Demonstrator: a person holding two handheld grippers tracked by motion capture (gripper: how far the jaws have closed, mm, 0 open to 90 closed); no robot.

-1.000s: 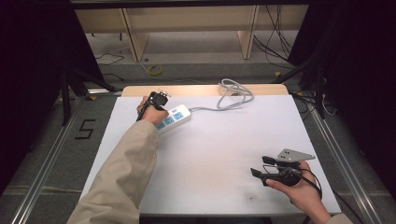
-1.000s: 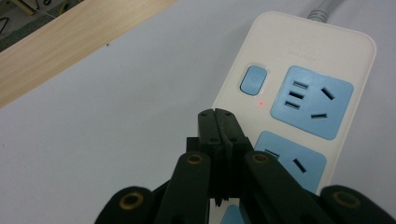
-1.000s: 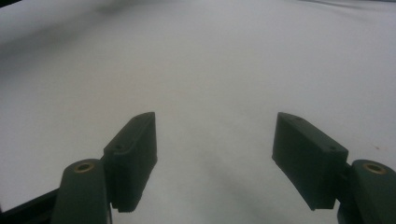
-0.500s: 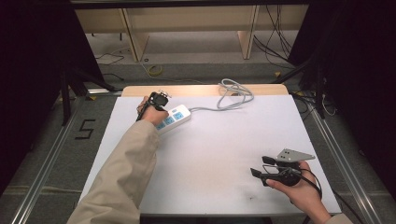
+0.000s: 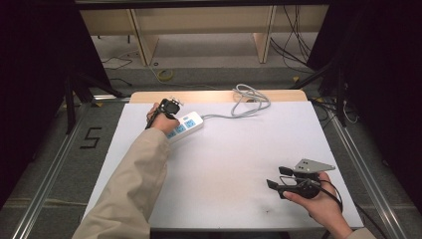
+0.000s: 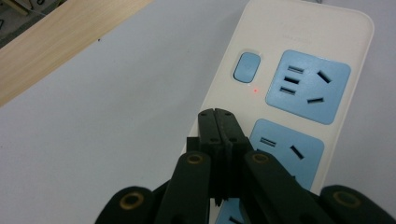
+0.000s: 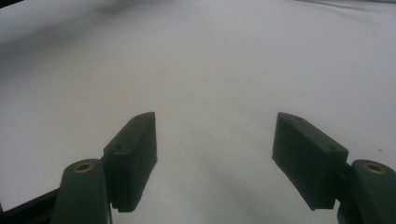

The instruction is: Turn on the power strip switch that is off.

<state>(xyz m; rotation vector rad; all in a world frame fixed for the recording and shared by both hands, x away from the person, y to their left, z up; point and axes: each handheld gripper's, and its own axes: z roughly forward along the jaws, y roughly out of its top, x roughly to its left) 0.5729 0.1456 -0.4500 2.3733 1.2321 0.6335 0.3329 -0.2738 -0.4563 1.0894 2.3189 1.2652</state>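
Note:
A white power strip (image 5: 186, 126) with blue sockets lies at the far left of the white table, its grey cord (image 5: 249, 102) looping toward the back edge. My left gripper (image 5: 166, 110) hovers over the strip's near end. In the left gripper view the gripper (image 6: 217, 122) is shut with nothing between its jaws, tips just short of the blue switch (image 6: 246, 67), beside which a red light (image 6: 254, 90) glows. My right gripper (image 5: 277, 178) rests near the front right of the table; in its own view the gripper (image 7: 215, 154) stands open over bare tabletop.
The white tabletop (image 5: 239, 154) ends in a wooden strip (image 5: 209, 95) at the back. Metal rails (image 5: 356, 169) run along both sides. Shelving and loose cables (image 5: 293, 47) lie on the floor beyond the table.

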